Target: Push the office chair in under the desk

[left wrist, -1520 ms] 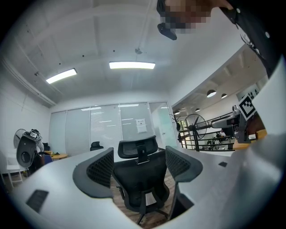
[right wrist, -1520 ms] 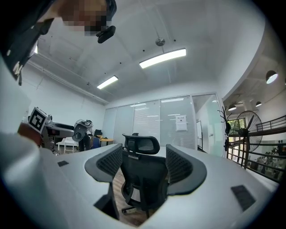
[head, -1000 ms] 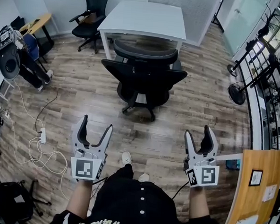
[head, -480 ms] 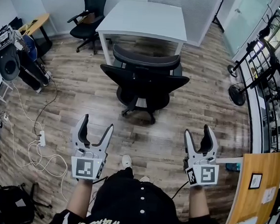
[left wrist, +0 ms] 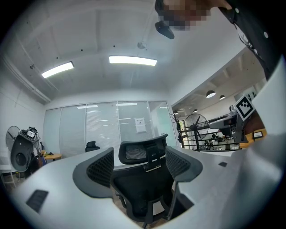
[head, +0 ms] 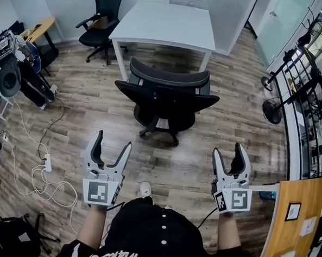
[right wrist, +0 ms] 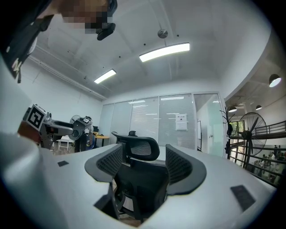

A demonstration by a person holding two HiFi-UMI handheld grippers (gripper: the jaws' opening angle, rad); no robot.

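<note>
Wood-plank floor [head: 231, 129] fills the middle of the room, and on it the black office chair [head: 165, 101] stands just in front of the white bench [head: 167, 22], its backrest turned toward the person and its headrest toward the bench's near edge. From above it is hard to say whether the seat's far edge reaches under the bench top; most of the chair is clearly out in the open. The left gripper [head: 112, 139] and the right gripper [head: 228, 149] are held low and level near the person's body, well apart from the chair, one to each side of its line. Both pairs of jaws stand apart with nothing clamped; in each gripper view the chair shows through the gap between the jaws, but at a distance and untouched. A bare strip of floor lies between the grippers and the chair's wheeled base. The chair sits between the bench's two front legs, with room on either side. To the left a white cable with a power strip [head: 48, 162] trails over the floor, a second black chair [head: 102, 18] stands beside the bench's far left corner, and at the right a standing fan [head: 272, 109] sits near a dark railing
</note>
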